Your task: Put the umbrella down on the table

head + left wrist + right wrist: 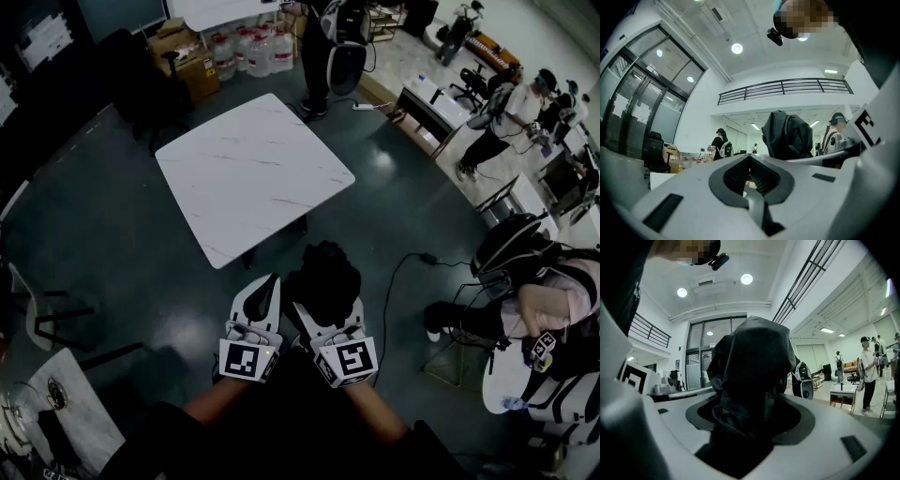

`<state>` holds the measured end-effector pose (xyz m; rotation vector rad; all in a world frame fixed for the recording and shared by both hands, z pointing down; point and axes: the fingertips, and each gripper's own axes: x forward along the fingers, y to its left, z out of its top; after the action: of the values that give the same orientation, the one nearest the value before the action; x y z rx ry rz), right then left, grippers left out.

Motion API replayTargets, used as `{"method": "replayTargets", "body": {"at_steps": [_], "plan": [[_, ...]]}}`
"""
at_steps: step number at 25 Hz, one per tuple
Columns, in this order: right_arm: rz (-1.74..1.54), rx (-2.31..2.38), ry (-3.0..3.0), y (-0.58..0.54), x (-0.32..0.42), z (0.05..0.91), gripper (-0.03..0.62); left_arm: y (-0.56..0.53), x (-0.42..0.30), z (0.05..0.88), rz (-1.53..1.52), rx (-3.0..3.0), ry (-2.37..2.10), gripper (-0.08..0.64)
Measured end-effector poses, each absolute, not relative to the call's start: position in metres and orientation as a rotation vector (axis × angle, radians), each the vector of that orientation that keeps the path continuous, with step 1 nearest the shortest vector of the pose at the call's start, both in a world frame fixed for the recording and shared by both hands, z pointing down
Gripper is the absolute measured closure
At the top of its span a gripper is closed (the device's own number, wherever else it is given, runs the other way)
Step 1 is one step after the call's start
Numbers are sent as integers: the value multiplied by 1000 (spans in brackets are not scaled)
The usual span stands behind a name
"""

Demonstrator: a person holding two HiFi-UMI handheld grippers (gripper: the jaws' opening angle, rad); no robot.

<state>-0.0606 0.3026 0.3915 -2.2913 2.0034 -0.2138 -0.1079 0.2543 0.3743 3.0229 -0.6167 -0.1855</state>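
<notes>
Tools: right tool (328, 314) pinches the black folded umbrella (323, 277), held in the air short of the white surface (253, 169) farther off. Left tool (265, 291) pressed together, empty. Risk: a release here would likely drop the umbrella to the floor. Hidden: the umbrella's handle end, behind the jaws.

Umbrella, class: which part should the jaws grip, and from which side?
Probably the narrower end, from the person's side, as the right gripper holds it now: the folded umbrella is slim there and fits between the jaws; its folds bulge beyond them.
</notes>
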Motion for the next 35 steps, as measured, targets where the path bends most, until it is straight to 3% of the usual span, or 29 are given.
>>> {"method": "replayTargets", "body": {"at_steps": [21, 35], "plan": [[-279, -2289, 1929, 335, -16, 406, 253, 279, -77, 387, -29, 3060, -603, 552], [-413, -2343, 1910, 305, 14, 428, 253, 229, -48, 409, -34, 2972, -540, 554]]}}
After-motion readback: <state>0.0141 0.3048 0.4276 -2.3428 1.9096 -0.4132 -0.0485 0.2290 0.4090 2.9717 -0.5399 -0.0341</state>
